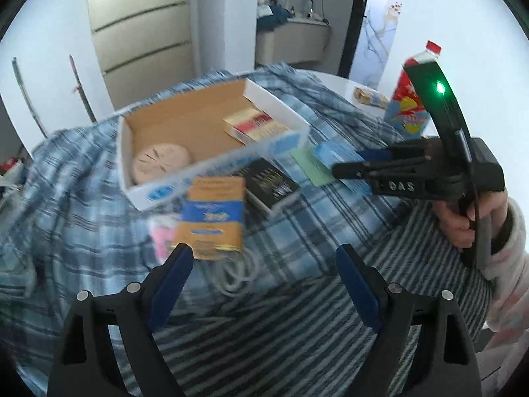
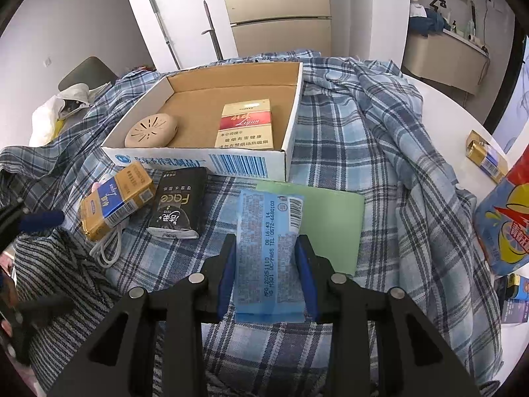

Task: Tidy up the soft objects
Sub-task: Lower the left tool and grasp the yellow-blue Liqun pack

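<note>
1. step in hand: right gripper [image 2: 267, 274] pinches the pale blue soft plastic packet [image 2: 269, 248] just above the plaid cloth [image 2: 380, 152].
2. left gripper [image 1: 264, 284] hangs spread, holding nothing.
3. next move probably calls for carrying it into the open cardboard box [image 2: 291, 125].

Landmark: the open cardboard box [image 2: 287, 139], white outside and brown inside.

The light-blue tissue pack [image 2: 269, 251] is a soft, flat plastic packet with printed text and a barcode. It lies lengthwise in front of the box, over the green sheet [image 2: 334, 218], its near half clamped between the blue jaws.

The black tissue pack [image 2: 178, 206], marked "Face", lies flat just in front of the box's near wall, left of the light-blue pack.

The blue plaid cloth [image 2: 370, 152] lies rumpled beneath and around the box.

The striped grey cloth [image 2: 62, 264] lies bunched in front of the box, to its left.
</note>
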`<move>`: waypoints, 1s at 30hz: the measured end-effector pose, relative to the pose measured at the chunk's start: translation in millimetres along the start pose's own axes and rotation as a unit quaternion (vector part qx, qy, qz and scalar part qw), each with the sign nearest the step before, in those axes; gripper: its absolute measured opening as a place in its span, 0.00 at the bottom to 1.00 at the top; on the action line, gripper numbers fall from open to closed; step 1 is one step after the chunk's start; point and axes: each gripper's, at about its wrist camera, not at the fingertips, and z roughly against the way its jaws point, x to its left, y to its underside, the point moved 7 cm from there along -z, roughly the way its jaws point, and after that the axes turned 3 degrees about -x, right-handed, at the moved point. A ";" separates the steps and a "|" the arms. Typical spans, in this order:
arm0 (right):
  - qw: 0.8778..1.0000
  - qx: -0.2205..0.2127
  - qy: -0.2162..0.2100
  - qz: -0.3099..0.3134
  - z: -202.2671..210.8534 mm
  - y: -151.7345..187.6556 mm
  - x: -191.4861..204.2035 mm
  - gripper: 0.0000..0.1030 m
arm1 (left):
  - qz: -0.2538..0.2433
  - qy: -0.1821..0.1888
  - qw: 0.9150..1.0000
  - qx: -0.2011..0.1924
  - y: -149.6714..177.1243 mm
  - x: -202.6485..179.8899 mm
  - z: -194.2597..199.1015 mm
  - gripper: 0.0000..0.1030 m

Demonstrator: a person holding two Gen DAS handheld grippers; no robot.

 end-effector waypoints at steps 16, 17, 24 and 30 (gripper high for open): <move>0.998 -0.058 -0.006 0.033 22.5 -6.2 14.3 0.34 | 0.040 -0.032 0.998 0.039 -22.4 47.5 -72.9 0.87; 0.997 -0.063 -0.003 0.039 24.5 -6.2 16.3 0.34 | 0.042 -0.029 0.998 0.044 -20.1 47.9 -76.2 0.87; 0.996 -0.071 -0.001 0.053 26.8 -7.3 21.8 0.34 | 0.049 -0.020 0.997 0.048 -19.1 47.1 -77.3 0.60; 0.997 -0.068 -0.001 0.049 25.6 -6.5 20.1 0.34 | 0.046 -0.018 0.998 0.037 -18.5 40.2 -68.4 0.55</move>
